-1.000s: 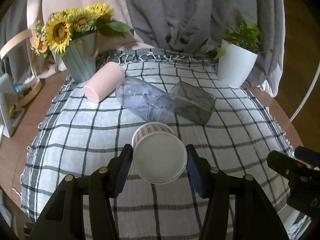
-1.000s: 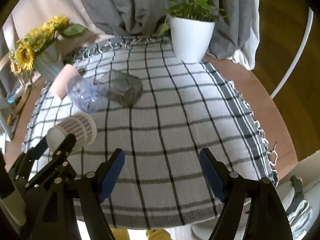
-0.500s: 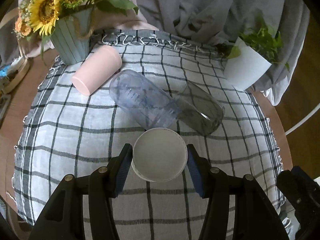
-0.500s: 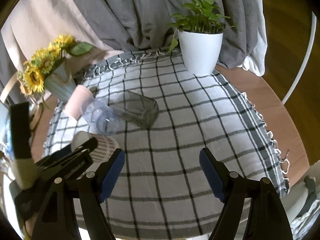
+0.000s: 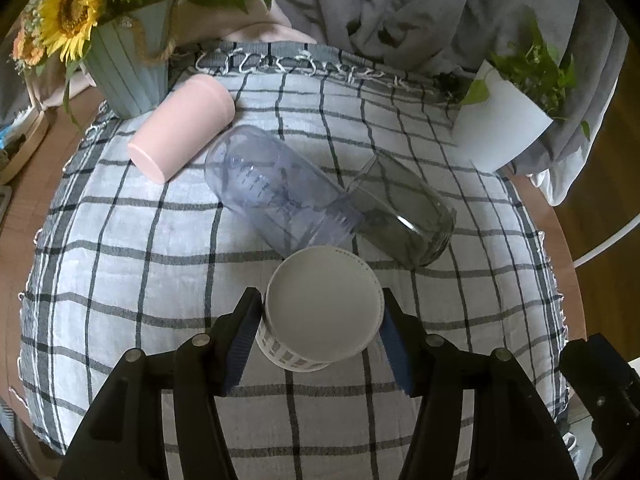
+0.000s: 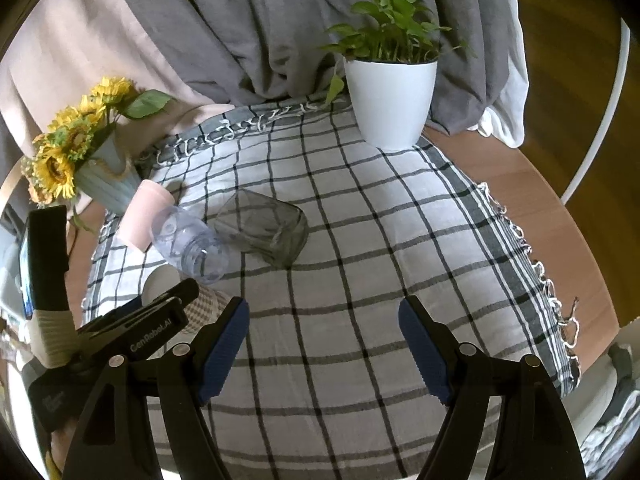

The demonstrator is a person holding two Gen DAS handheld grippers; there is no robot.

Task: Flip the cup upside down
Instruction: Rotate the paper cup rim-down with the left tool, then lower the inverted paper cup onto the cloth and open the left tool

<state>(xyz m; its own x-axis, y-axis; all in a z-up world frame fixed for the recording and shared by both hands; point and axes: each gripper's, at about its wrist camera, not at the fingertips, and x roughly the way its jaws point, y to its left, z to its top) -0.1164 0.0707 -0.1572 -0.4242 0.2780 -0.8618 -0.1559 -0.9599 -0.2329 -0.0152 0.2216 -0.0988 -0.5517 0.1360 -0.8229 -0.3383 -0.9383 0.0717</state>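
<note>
The left gripper (image 5: 322,320) clamps the paper cup (image 5: 322,314) by its side wall, base up, near the front of the checked cloth (image 5: 120,240). The cup looks light, thin and easily crushed, so a gentle mid-wall squeeze suits it. The right gripper (image 6: 324,344) hangs open, empty

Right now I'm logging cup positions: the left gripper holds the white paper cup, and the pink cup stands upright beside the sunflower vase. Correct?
Not quite. The pink cup lies on its side beside the sunflower vase, as the left wrist view shows. The left gripper does hold the white paper cup.
</note>
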